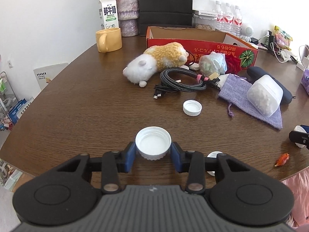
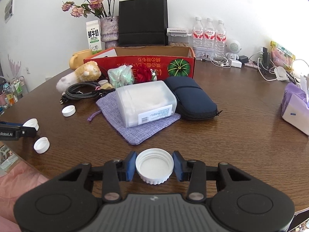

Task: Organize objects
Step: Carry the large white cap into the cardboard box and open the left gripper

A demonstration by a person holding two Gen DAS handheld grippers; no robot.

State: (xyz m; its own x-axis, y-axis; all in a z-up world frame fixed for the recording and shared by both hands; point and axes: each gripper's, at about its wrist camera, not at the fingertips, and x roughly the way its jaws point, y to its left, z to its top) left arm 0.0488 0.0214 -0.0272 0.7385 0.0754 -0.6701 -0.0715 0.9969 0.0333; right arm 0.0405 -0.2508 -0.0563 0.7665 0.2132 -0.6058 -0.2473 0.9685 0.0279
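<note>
Looking along the left gripper (image 1: 153, 150): blue pads (image 1: 130, 159) narrowed against both sides of a white bottle cap (image 1: 153, 145), open side up, held low over the near edge of a brown wooden table (image 1: 77, 116). Farther back, a second white cap (image 1: 192, 107) lying alone on the wood, just in front of coiled black cables (image 1: 182, 79). Beyond those, a yellow and white plush toy (image 1: 154, 63) on its side and a red cardboard box (image 1: 202, 46). At right, a lilac cloth pouch (image 1: 251, 100) under a frosted plastic tub (image 1: 265, 94).

Looking along the right gripper (image 2: 154, 165): pads (image 2: 130, 166) likewise drawn in on another white cap (image 2: 154, 165), open side up, near the table's front edge. At far left, two more caps, one (image 2: 41, 145) loose on the wood, the other (image 2: 30, 124) at the tip of the left gripper. Dead ahead, the same pouch (image 2: 139, 129) and tub (image 2: 146, 102), touching a dark blue zip case (image 2: 193, 98).
</note>
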